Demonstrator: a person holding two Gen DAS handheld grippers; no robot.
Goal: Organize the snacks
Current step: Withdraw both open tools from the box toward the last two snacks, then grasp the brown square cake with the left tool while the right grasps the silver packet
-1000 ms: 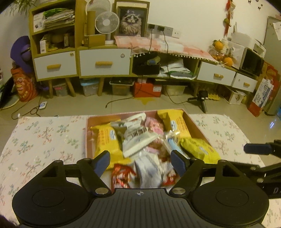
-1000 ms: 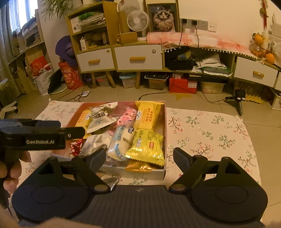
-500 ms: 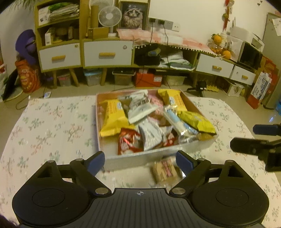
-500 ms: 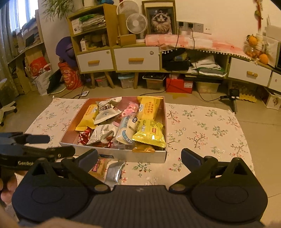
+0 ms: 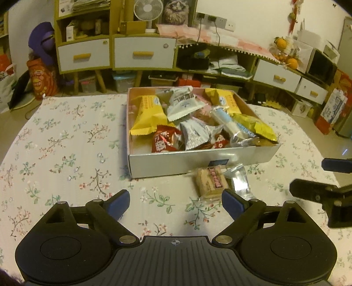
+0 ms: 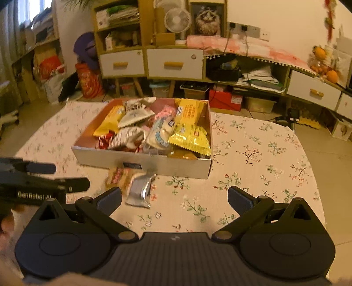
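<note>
A shallow cardboard box (image 5: 198, 161) full of several snack packets stands on the floral tablecloth; it also shows in the right wrist view (image 6: 176, 167). Two packets lie on the cloth in front of it: a tan biscuit pack (image 5: 211, 181) (image 6: 116, 176) and a silver wrapper (image 5: 238, 180) (image 6: 139, 190). My left gripper (image 5: 176, 203) is open and empty, held back from the box's near wall. My right gripper (image 6: 175, 199) is open and empty, to the right of the loose packets. Each gripper shows at the edge of the other's view.
The floral tablecloth (image 5: 66, 143) spreads left and right of the box. Beyond the table stand low cabinets with white drawers (image 5: 143, 55), a fan (image 5: 145, 8), a red box (image 6: 224, 100) on the floor and oranges (image 5: 286, 52) at the right.
Both grippers have pulled back and up from the box. The two loose packets in front of the box have come into view. Both stay open.
</note>
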